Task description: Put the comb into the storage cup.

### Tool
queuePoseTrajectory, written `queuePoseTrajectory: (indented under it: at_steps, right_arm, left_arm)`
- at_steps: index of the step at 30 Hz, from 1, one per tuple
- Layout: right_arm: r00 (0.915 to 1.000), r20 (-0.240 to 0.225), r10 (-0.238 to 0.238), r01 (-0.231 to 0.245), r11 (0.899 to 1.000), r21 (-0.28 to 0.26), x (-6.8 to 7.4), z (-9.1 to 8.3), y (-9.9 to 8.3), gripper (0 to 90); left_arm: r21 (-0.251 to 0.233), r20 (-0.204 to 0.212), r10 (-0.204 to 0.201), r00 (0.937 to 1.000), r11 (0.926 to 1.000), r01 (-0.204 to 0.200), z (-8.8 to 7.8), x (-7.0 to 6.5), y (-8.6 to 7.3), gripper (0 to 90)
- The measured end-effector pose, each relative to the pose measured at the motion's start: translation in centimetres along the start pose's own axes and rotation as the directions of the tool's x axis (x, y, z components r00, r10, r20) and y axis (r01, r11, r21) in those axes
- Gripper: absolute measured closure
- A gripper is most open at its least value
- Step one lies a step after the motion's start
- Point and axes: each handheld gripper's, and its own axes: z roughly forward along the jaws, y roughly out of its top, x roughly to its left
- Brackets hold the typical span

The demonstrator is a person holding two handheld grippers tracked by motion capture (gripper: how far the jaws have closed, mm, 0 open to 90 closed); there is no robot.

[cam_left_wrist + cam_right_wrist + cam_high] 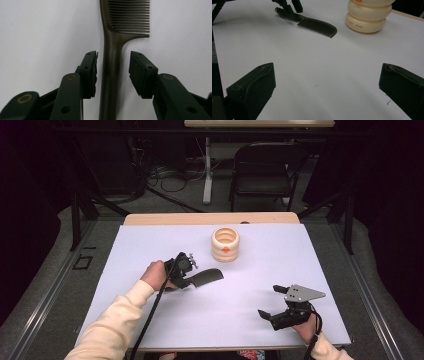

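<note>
Comb [112, 62] handle between half-open left gripper [113, 72] fingers, untouched; cream ribbed holder [225, 244] near; right gripper [274, 301] wide open.

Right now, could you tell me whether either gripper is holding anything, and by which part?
Nothing is held yet. The left gripper straddles the comb at its handle, pads not touching; the right gripper is open.

Comb [112, 62]: handle end and tooth tips cut off by left gripper view's edges. Cream holder [368, 17]: top cropped, its printed lettering unreadable.
</note>
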Motion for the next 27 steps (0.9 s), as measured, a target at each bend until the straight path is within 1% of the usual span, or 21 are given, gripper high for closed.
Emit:
queuePoseTrajectory:
  at_steps: [2,3,4,8,9,11,13,14,17,23,25,27]
  right_arm:
    - [1.0,0.0,0.0,0.0,1.0,0.001,-0.02,0.02,-0.01,0.3]
    - [1.0,0.0,-0.001,0.001,1.0,0.001,-0.01,0.01,-0.01,0.3]
    - [1.0,0.0,-0.001,0.001,1.0,0.0,0.0,0.0,0.0,0.3]
    - [1.0,-0.001,0.001,-0.001,1.0,-0.001,-0.01,0.01,-0.01,0.3]
    - [1.0,-0.001,0.001,-0.001,1.0,-0.001,-0.01,0.01,-0.01,0.3]
    - [1.0,-0.001,0.001,-0.001,1.0,0.0,0.0,0.0,-0.01,0.2]
    - [1.0,-0.001,0.001,-0.001,1.0,0.0,0.0,0.0,-0.01,0.3]
    - [1.0,-0.001,0.0,0.0,1.0,0.0,-0.01,0.01,-0.01,0.3]
    - [1.0,0.0,0.001,-0.001,1.0,-0.001,-0.01,0.01,-0.01,0.3]
    - [1.0,-0.001,0.001,-0.001,1.0,-0.002,-0.02,-0.02,-0.01,0.3]
    - [1.0,0.0,0.002,-0.002,1.0,-0.003,-0.03,-0.02,-0.01,0.3]
    - [1.0,-0.001,0.002,-0.002,1.0,-0.003,-0.04,-0.03,-0.01,0.3]
  left_arm:
    - [0.016,0.007,0.002,1.0,0.9999,-0.002,0.21,0.21,0.26,60.9]
    - [0.023,0.017,0.0,0.9998,0.9997,-0.001,0.31,0.35,0.39,62.2]
    - [0.028,0.017,0.0,0.9999,0.9996,0.0,0.38,0.39,0.47,63.5]
    - [0.055,0.033,0.003,0.9994,0.9985,-0.005,0.81,0.49,0.71,65.1]
    - [0.069,0.039,0.003,0.9992,0.9976,-0.006,0.91,0.54,0.76,65.1]
    - [0.071,0.045,0.003,0.999,0.9974,-0.006,1.0,0.59,0.78,67.6]
    - [0.075,0.047,0.004,0.9989,0.9971,-0.008,1.0,0.62,0.81,67.9]
    - [0.084,0.052,0.005,0.9986,0.9964,-0.009,0.98,0.65,0.88,69.0]
    - [0.087,0.052,0.004,0.9986,0.9962,-0.008,1.01,0.67,0.92,71.3]
    - [0.105,0.052,0.014,0.9986,0.9943,-0.019,1.0,0.69,1.12,72.2]
    - [0.112,0.062,0.015,0.9979,0.9935,-0.022,0.95,0.67,1.12,72.4]
    - [0.109,0.055,0.017,0.9983,0.9937,-0.023,0.85,0.61,1.05,72.4]
